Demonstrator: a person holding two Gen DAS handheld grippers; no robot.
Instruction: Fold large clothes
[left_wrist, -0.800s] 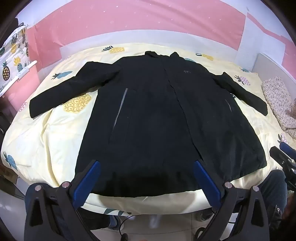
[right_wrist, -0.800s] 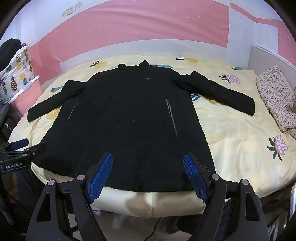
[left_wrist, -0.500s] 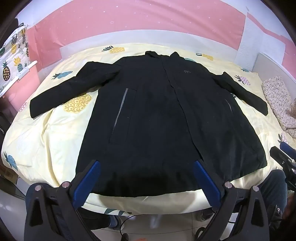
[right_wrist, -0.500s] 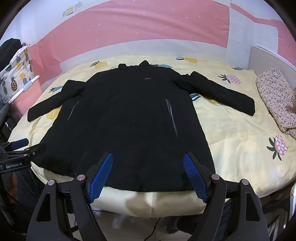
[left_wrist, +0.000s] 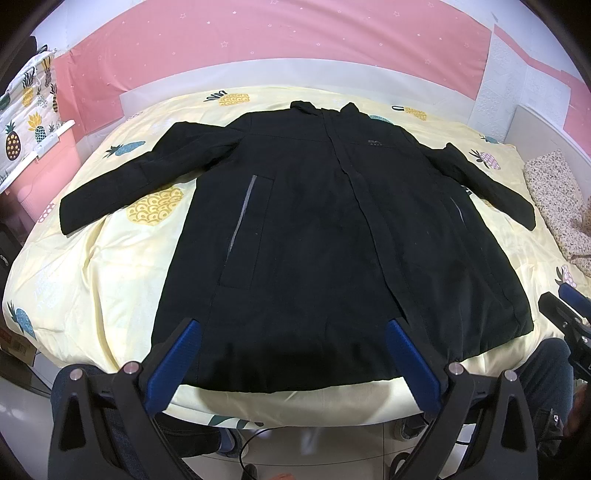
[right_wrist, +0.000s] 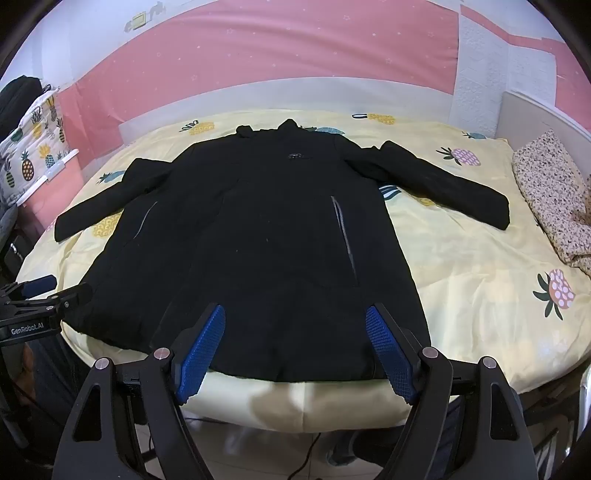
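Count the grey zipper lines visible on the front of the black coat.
2: one grey zipper on the coat's left half in the picture, another on its right half.

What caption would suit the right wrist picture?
Open right gripper poised over the hem of a black coat spread flat on a pineapple-print bed.

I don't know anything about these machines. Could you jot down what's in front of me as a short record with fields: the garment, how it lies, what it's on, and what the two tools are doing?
garment: black coat, long, closed at the front
layout: flat, collar far, hem near, both sleeves spread outward
surface: bed with yellow pineapple-print sheet
left tool: open, above the hem, holding nothing
right tool: open, above the hem, holding nothing
beside the coat: folded floral cloth at the bed's right edge
folding: not begun
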